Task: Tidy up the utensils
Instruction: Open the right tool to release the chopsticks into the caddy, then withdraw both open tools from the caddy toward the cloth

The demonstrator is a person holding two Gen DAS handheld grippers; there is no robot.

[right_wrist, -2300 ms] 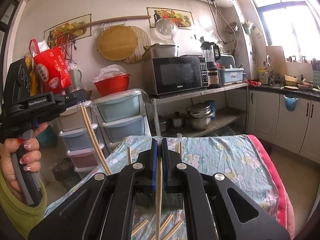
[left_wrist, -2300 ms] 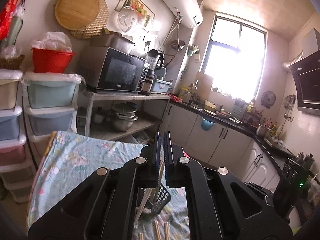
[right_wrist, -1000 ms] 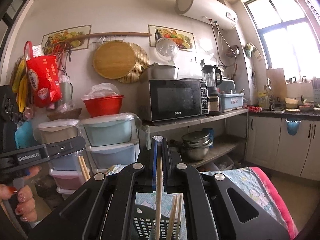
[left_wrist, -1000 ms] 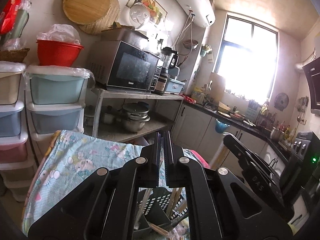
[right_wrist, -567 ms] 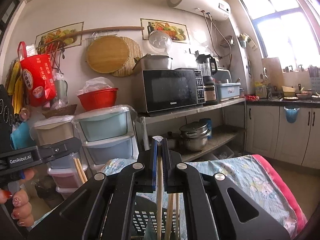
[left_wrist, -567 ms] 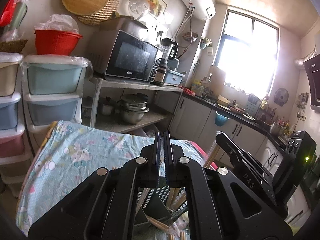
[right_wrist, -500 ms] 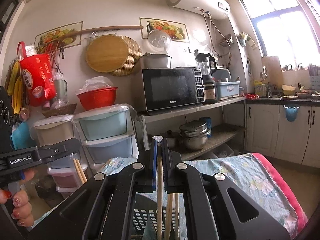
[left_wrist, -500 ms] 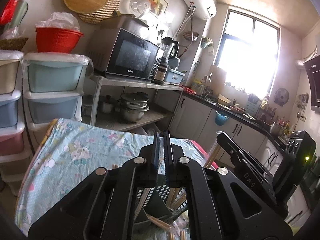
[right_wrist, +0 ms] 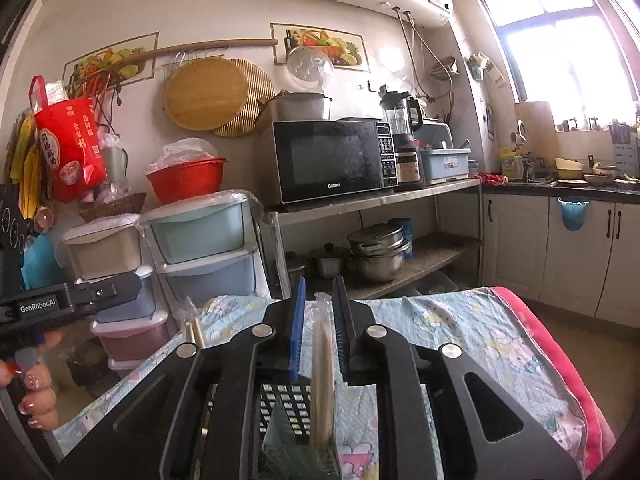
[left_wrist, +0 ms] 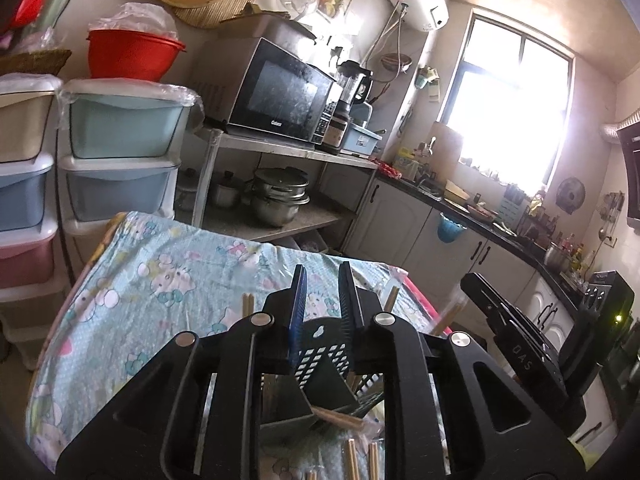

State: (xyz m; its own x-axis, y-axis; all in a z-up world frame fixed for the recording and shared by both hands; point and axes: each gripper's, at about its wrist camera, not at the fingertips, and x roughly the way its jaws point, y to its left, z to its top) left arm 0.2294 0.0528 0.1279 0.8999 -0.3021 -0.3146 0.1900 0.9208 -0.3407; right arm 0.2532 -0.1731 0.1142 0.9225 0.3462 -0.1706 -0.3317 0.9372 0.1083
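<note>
Left wrist view: we are finding the left gripper (left_wrist: 323, 280) with its jaws just having been opening; they are standing narrowly apart with nothing between the pads. The black holder (left_wrist: 320, 356) is sitting directly below and ahead of the fingers on the cloth (left_wrist: 160, 276). Chopstick tips (left_wrist: 248, 304) are rising just left of the left finger, and loose chopsticks (left_wrist: 360, 460) are lying below the gripper body.

Right wrist view: we are finding the right gripper (right_wrist: 318, 300) likewise just having been opening. A chopstick bundle (right_wrist: 323, 360) is standing upright between the pads, closer to the right finger, seemingly no longer pressed, its lower end reaching into the holder (right_wrist: 286, 404).

We are judging the drop-in step as in hand. The next move calls for lifting both grippers clear without tipping the holder, then collecting the loose chopsticks.
</note>
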